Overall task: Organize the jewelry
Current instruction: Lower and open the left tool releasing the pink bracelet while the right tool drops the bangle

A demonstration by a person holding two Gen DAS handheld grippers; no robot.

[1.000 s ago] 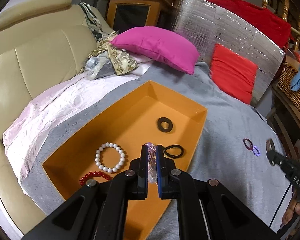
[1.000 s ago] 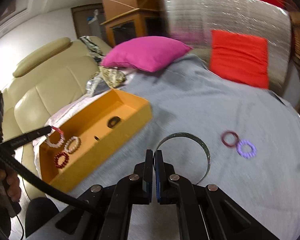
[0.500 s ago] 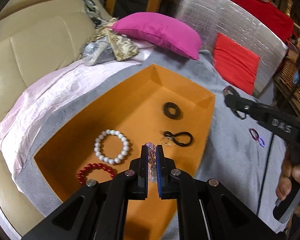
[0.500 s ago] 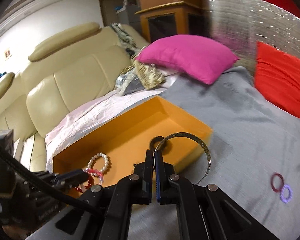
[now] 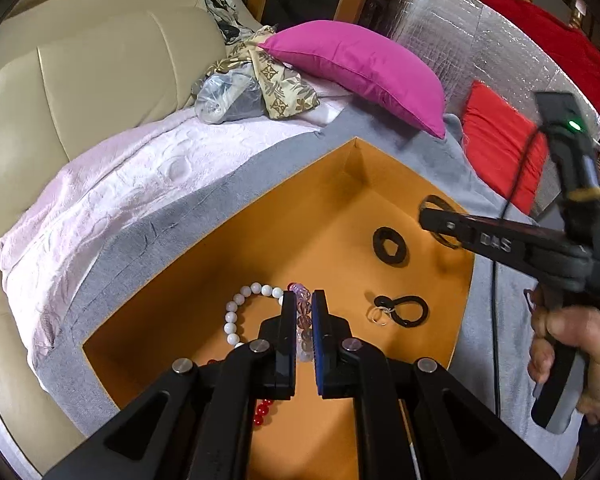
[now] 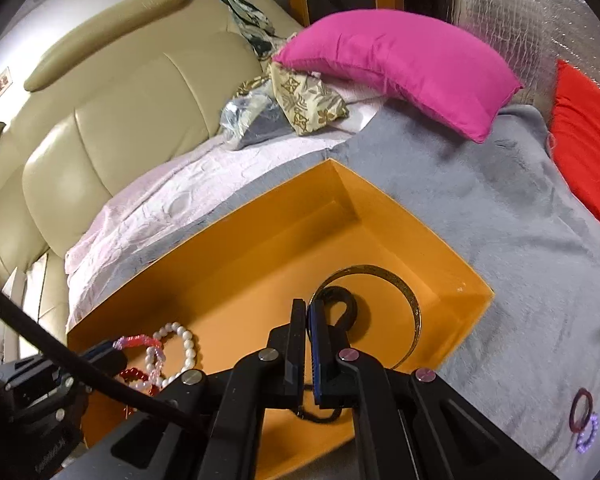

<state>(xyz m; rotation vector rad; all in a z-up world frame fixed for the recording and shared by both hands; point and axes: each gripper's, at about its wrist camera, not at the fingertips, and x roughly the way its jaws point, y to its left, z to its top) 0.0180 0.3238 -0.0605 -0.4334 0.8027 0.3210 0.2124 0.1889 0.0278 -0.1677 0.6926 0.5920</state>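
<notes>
Only readable text: "DAS" in pale letters on the side of the right gripper's (image 5: pixel 432 220) black finger, left wrist view. On the left gripper (image 6: pixel 112 350), right wrist view, there's a faint line of lettering low on the body, too blurred to read. Small framed sign (image 6: pixel 4 79) on the wall upper left, marks too small to make out. No other labels, brands or numbers legible.

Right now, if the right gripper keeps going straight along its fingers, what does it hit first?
Probably the black hair tie on the orange tray floor, just beyond the right gripper, which holds the bangle. Depth unclear.
</notes>
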